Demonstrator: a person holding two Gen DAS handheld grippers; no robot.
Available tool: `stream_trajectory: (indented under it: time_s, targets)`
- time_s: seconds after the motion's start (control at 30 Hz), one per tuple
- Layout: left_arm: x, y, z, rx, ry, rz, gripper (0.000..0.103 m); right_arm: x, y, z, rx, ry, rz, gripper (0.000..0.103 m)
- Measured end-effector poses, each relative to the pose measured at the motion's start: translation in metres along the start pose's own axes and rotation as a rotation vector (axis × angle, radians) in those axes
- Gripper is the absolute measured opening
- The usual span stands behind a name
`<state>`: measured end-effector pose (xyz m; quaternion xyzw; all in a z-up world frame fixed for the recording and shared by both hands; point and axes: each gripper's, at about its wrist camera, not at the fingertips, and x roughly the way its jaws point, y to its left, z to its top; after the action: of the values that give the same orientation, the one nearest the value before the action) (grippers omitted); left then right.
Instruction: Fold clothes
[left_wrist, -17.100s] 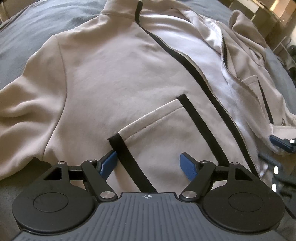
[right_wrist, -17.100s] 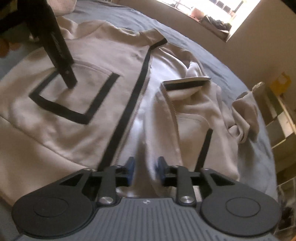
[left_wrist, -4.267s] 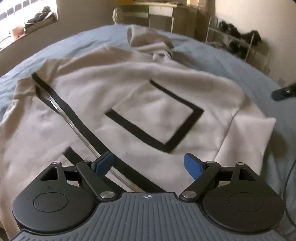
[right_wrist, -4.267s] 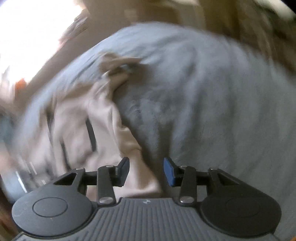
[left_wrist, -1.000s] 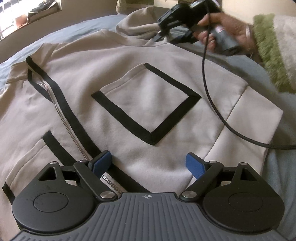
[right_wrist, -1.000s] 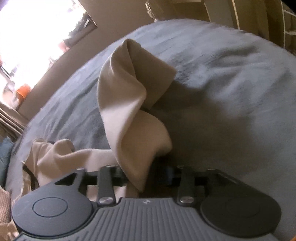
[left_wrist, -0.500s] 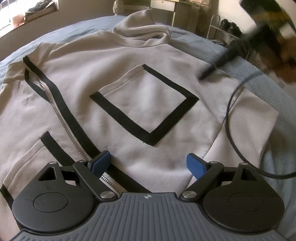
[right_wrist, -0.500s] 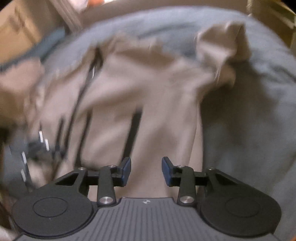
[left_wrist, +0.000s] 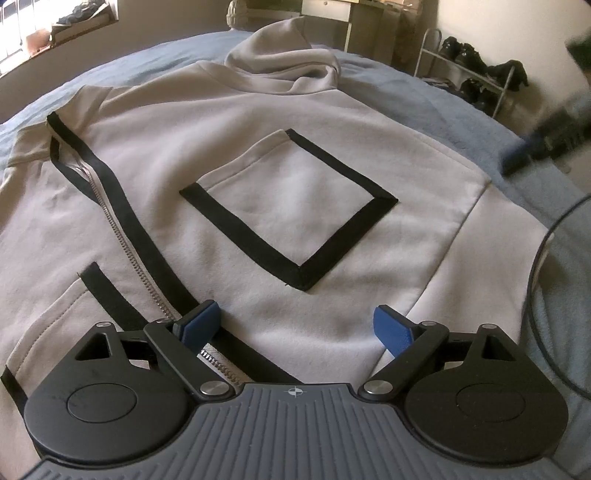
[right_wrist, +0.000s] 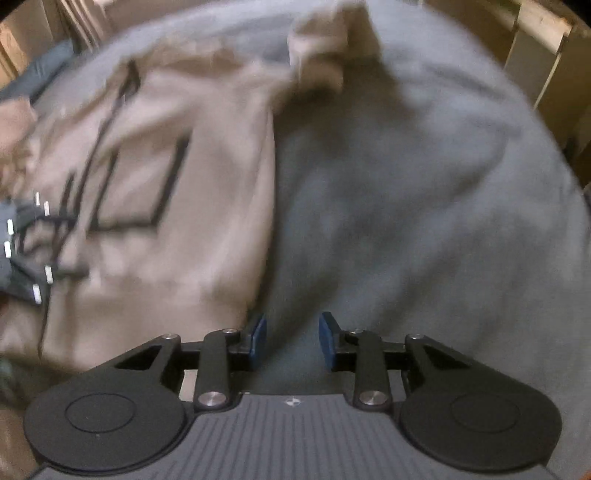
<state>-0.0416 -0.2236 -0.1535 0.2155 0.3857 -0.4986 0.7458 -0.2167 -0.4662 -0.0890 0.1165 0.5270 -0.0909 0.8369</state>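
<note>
- Jacket (left_wrist: 288, 110): beige, zipped shut, front up, spread flat on the blue-grey bed cover (left_wrist: 424, 107); sleeve on the shoe-rack side bunched by the collar end; body not folded over.
- Left gripper (left_wrist: 295, 325): above the jacket hem beside the zip (left_wrist: 122, 236); fingers wide apart, empty.
- Right gripper (right_wrist: 291, 338): over bare cover just beside the jacket's side edge; fingers apart, empty; view blurred.
- Risk, judged: black cable (left_wrist: 532, 295) beside the jacket hem corner may snag cloth; bunched sleeve may leave a lumpy fold.

Blue bedspread (left_wrist: 424, 92), shoe rack (left_wrist: 476, 74), sunlit window (left_wrist: 22, 26)
</note>
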Motion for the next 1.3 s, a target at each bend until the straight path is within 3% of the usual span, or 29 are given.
stream_trajectory:
  time_s: [0.27,0.37,0.5,0.67,0.73,0.93,1.1,1.3]
  targets:
    - [0.0,-0.003,0.003,-0.017,0.015,0.021,0.091,0.058,0.097,0.098,-0.238,-0.174,0.075,0.033]
    - [0.0,-0.004,0.002,-0.018,0.015,0.025,0.091,0.09,0.114,0.131,-0.255,-0.194,0.101,0.033]
    - [-0.001,-0.004,0.001,-0.018,0.015,0.029,0.092,0.121,0.11,0.179,-0.14,-0.243,0.091,0.033]
    - [-0.002,-0.002,-0.001,-0.015,0.006,0.018,0.092,0.119,0.094,0.23,0.006,-0.359,0.1,0.035]
    - [-0.002,-0.002,-0.002,-0.011,0.001,0.011,0.092,0.122,0.087,0.249,0.043,-0.371,0.093,0.045]
    - [-0.002,0.001,-0.002,-0.01,-0.002,-0.011,0.094,0.156,0.083,0.301,0.066,-0.274,0.047,0.046]
    - [-0.002,0.005,-0.001,-0.019,-0.002,-0.033,0.094,0.173,0.094,0.298,-0.054,-0.191,0.017,0.046]
    - [-0.001,0.007,0.0,-0.027,-0.001,-0.051,0.097,0.166,0.107,0.301,-0.185,-0.188,0.021,0.047]
